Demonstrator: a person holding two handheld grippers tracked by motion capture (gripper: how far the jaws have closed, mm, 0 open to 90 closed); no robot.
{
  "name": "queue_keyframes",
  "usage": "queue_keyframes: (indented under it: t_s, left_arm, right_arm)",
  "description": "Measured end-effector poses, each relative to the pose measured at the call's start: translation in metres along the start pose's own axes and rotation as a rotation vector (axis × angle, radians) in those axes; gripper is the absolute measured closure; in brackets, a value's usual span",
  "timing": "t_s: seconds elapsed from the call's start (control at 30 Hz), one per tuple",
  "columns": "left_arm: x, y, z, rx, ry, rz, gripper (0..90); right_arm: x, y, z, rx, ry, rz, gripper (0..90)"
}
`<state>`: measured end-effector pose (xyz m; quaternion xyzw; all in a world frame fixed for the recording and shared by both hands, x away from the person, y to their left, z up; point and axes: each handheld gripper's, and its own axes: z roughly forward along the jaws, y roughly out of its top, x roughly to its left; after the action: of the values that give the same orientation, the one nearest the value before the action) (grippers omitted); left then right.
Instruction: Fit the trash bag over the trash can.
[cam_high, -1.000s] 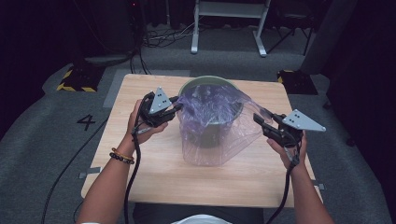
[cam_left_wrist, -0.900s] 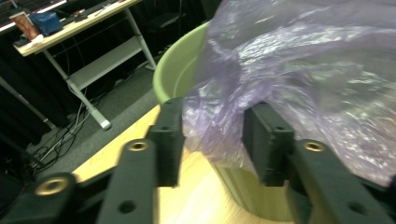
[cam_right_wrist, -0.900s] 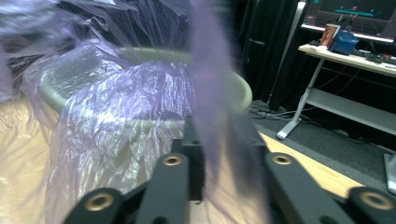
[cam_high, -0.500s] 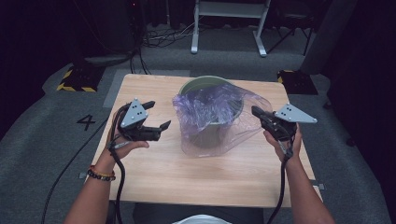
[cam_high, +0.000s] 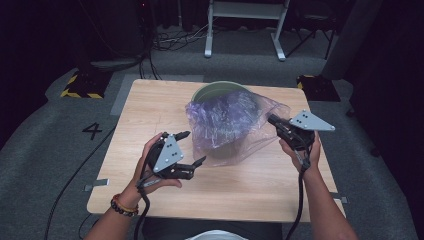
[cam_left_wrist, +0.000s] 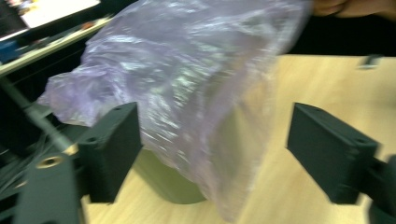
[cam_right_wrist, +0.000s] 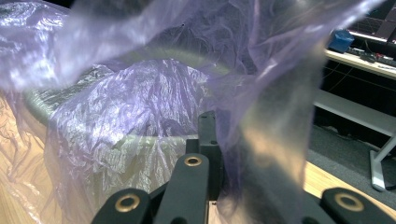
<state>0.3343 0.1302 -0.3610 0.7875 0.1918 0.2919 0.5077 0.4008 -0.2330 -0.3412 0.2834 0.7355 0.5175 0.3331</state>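
High view: right gripper (cam_high: 274, 121) is clamped on the purple bag's (cam_high: 227, 120) right edge over the green bin (cam_high: 212, 90) mid-table, while left gripper (cam_high: 192, 148), jaws apart and empty, sits just front-left of the bag.

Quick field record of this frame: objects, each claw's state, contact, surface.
surface: wooden table
container: green bin, upright, near the table's far middle
cover: thin purple plastic bag draped over the bin, near side hanging down to the table
left claw: open, jaws wide apart, off the bag, on the bin's near-left side
right claw: shut on the bag's right edge
film in right gripper view: bag pinched between the jaws
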Motion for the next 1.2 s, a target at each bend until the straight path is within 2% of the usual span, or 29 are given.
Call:
queue_keyframes:
  t_s: [0.07, 0.13, 0.2, 0.23, 0.27, 0.4, 0.5, 0.57, 0.67, 0.83, 1.0, 1.07, 1.2]
  left_arm:
    - [0.005, 0.003, 0.007, 0.030, 0.040, -0.015, 32.4]
    - [0.014, 0.005, 0.012, 0.035, 0.086, -0.003, 46.1]
    - [0.023, 0.006, 0.015, 0.050, 0.115, -0.002, 65.4]
    - [0.031, 0.006, 0.015, 0.043, 0.116, -0.018, 67.8]
    - [0.035, 0.005, 0.015, 0.034, 0.111, -0.026, 75.9]
    - [0.054, 0.007, 0.014, 0.038, 0.138, -0.019, 89.3]
    - [0.068, 0.006, 0.013, 0.032, 0.135, -0.056, 90.0]
    - [0.074, 0.005, 0.013, 0.047, 0.154, -0.056, 90.0]
    - [0.084, 0.001, 0.012, 0.058, 0.158, -0.080, 90.0]
    - [0.103, -0.007, 0.017, 0.082, 0.169, -0.137, 90.0]
    - [0.116, -0.012, 0.027, 0.100, 0.194, -0.154, 90.0]
    - [0.121, -0.014, 0.032, 0.099, 0.188, -0.173, 90.0]
    - [0.127, -0.017, 0.043, 0.108, 0.207, -0.163, 90.0]
  right_arm:
    - [-0.001, 0.000, 0.000, -0.004, 0.002, 0.001, 90.0]
    - [-0.001, 0.000, -0.001, -0.003, 0.003, -0.003, 90.0]
    - [-0.003, 0.000, -0.001, -0.004, 0.002, 0.000, 90.0]
    - [-0.004, -0.001, -0.001, -0.003, 0.001, 0.004, 90.0]
    - [-0.005, -0.001, 0.000, -0.001, -0.002, 0.005, 90.0]
    - [-0.009, -0.001, 0.002, 0.012, -0.010, 0.004, 90.0]
    - [-0.013, -0.001, 0.006, 0.021, -0.017, 0.007, 90.0]
    - [-0.016, -0.001, 0.010, 0.031, -0.018, 0.017, 90.0]
    - [-0.022, -0.002, 0.017, 0.059, -0.031, 0.013, 90.0]
    - [-0.035, -0.008, 0.033, 0.106, -0.041, 0.033, 89.9]
    - [-0.047, -0.011, 0.047, 0.127, -0.060, 0.056, 89.8]
    - [-0.052, -0.012, 0.053, 0.129, -0.061, 0.073, 89.8]
    - [-0.061, -0.015, 0.065, 0.145, -0.059, 0.103, 88.7]
